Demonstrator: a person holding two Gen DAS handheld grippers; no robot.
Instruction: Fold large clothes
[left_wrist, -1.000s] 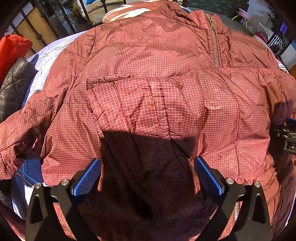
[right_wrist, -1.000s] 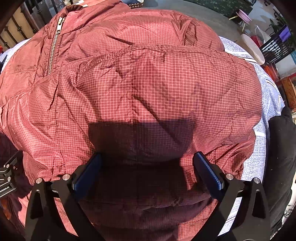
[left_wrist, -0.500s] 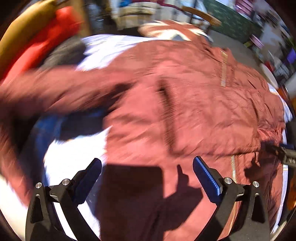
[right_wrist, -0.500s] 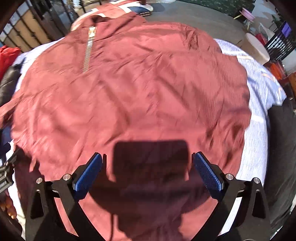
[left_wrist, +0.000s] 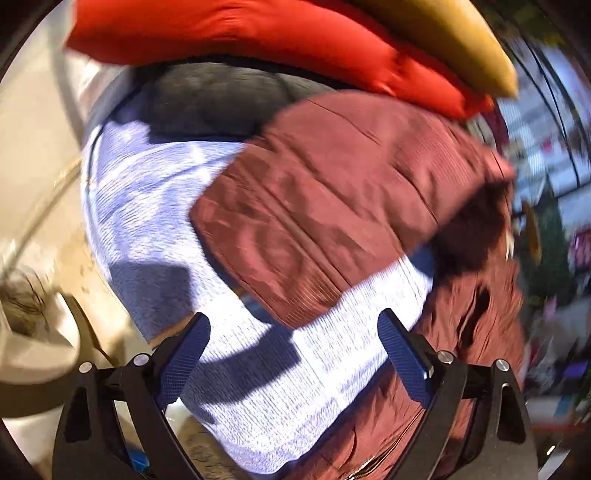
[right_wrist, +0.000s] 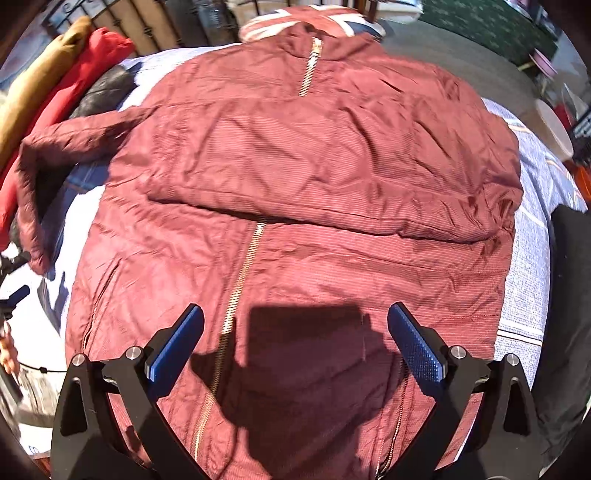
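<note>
Maroon puffer jacket (right_wrist: 314, 206) lies front-up, zipped, spread over pale blue bedspread (right_wrist: 532, 258); right sleeve folded across chest, left sleeve (left_wrist: 332, 206) stretched out sideways toward pile of red, black and tan garments (left_wrist: 258, 33). Right gripper (right_wrist: 295, 339) points steeply down above jacket hem, jaws spread wide, nothing between. Left gripper (left_wrist: 293, 347) tilted down over bedspread beside left sleeve; jaws apart, just been narrowing, empty.
</note>
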